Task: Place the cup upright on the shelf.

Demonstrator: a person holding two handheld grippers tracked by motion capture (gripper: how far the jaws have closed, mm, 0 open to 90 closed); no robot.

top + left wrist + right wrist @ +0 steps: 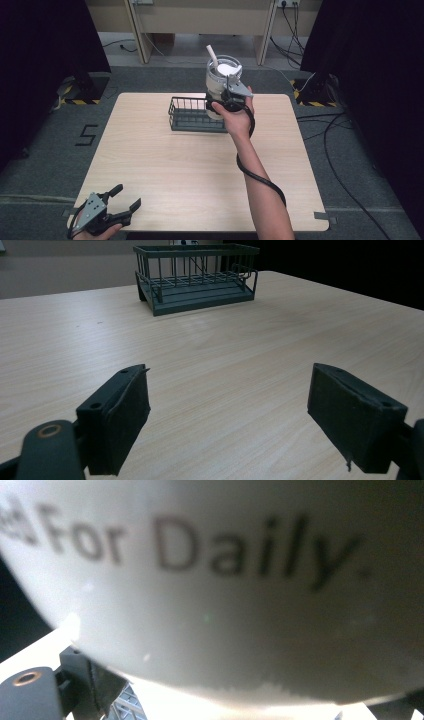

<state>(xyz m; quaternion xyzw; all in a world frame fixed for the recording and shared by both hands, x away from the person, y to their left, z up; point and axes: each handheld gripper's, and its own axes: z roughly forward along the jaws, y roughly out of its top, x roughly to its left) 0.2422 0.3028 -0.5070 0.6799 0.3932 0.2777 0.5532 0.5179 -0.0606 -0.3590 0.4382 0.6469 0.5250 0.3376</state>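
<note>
Right gripper (226,100) raised above the far side of the table (200,165), clamped on a white cup (222,80) with a clear lid and a white straw sticking up. Cup held in the air just over the right end of the dark wire basket (192,115), apart from the tabletop. In the right gripper view, cup wall (225,590) pressed close against the lens, blurred black lettering reading "For Daily" across it, one black jaw tight at its lower left. Left gripper (117,202) low at the near left corner of the table, jaws spread wide with nothing between them. In the left gripper view, basket (197,277) standing well apart on the pale wood, nothing visible inside.
</note>
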